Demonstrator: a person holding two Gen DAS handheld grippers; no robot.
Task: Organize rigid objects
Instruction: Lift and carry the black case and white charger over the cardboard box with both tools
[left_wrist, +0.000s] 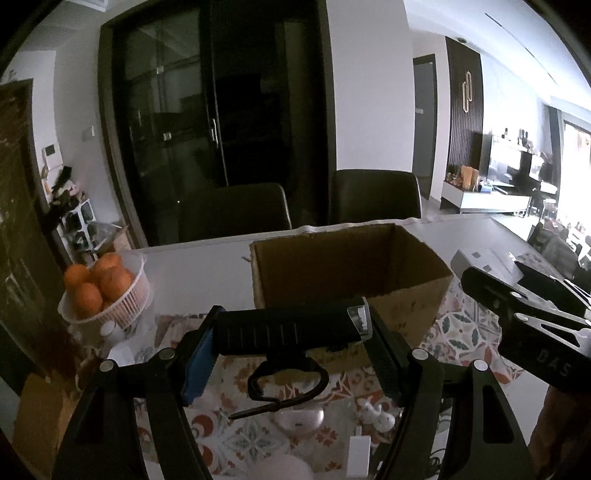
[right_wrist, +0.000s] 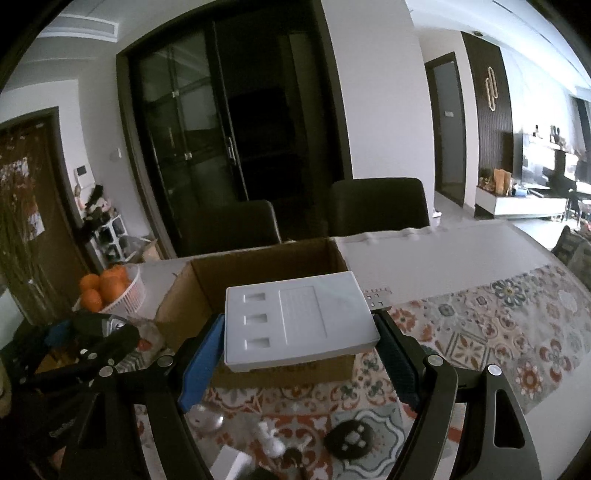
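While both tools hang above it, the long white table (right_wrist: 461, 251) shows a patterned runner (right_wrist: 517, 325) along its near side, and two dark chairs (right_wrist: 378, 205) stand behind it before a tall dark glass-door cabinet (right_wrist: 207, 129). One open cardboard box (left_wrist: 351, 273) sits on the table, just in front of both grippers. At the table's left end is one white basket (left_wrist: 125, 299) of oranges (left_wrist: 99, 284); I count about five. Only the letters "BAS" read on the right gripper's side in the left view. The left gripper (left_wrist: 291, 332) is clamped on a black flashlight (left_wrist: 288, 326) with a hanging hook. The right gripper (right_wrist: 301, 336) is clamped on a flat white box (right_wrist: 299, 325), held near the cardboard box's front edge.
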